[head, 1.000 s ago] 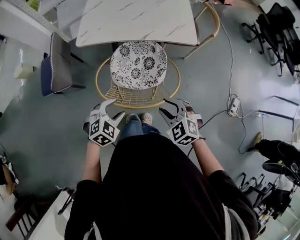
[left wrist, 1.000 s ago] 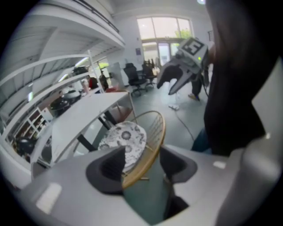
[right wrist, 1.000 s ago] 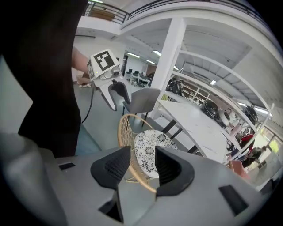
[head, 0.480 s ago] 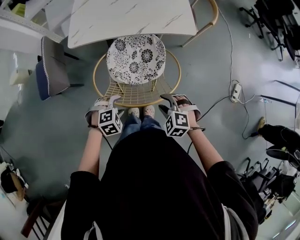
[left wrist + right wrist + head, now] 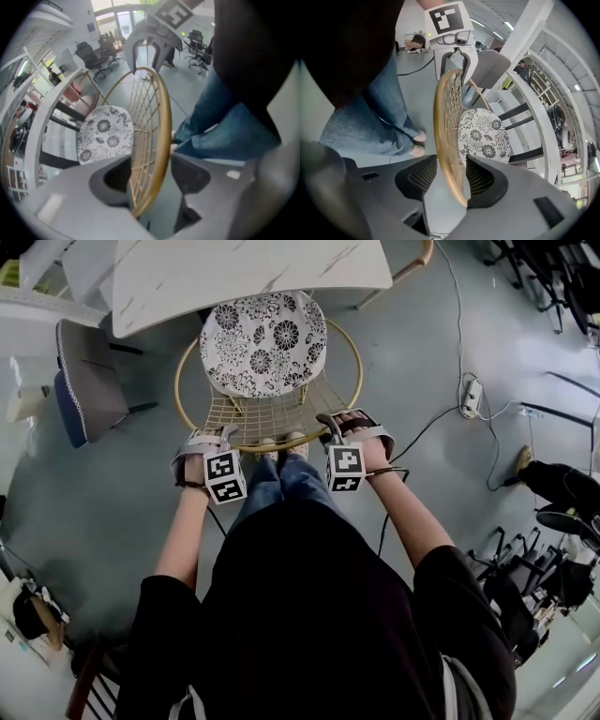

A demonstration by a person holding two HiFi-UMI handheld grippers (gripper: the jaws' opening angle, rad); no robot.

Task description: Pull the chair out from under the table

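Now, step in hand: taking hold of the chair (image 5: 281,407) by its backrest, judged from both grippers straddling the top hoop.
Left gripper (image 5: 223,434): released. Its jaws have just been opening, and the golden rim (image 5: 161,136) runs between them, close to one jaw with a clear gap on the other side.
Right gripper (image 5: 334,422): likewise unclenched, its jaws also just opening, with the same rim between them but not pinched.
Grip advice: close both grippers together and squarely on the rim bar, not on the thin wire lattice (image 5: 452,117). Seat the bar deep so it cannot roll out.
Pull advice: draw straight toward 6 o'clock with even force on both sides, or the chair will likely swivel.
Chair position: at 12 o'clock from the person, with the grippers at roughly 7 and 5 o'clock on its hoop. The table (image 5: 244,273) lies beyond at 12 o'clock, and the seat's far edge meets the tabletop's near edge.
Chair look: round golden wire frame, open lattice back, and a white cushion (image 5: 264,341) with black floral print. It is probably light.
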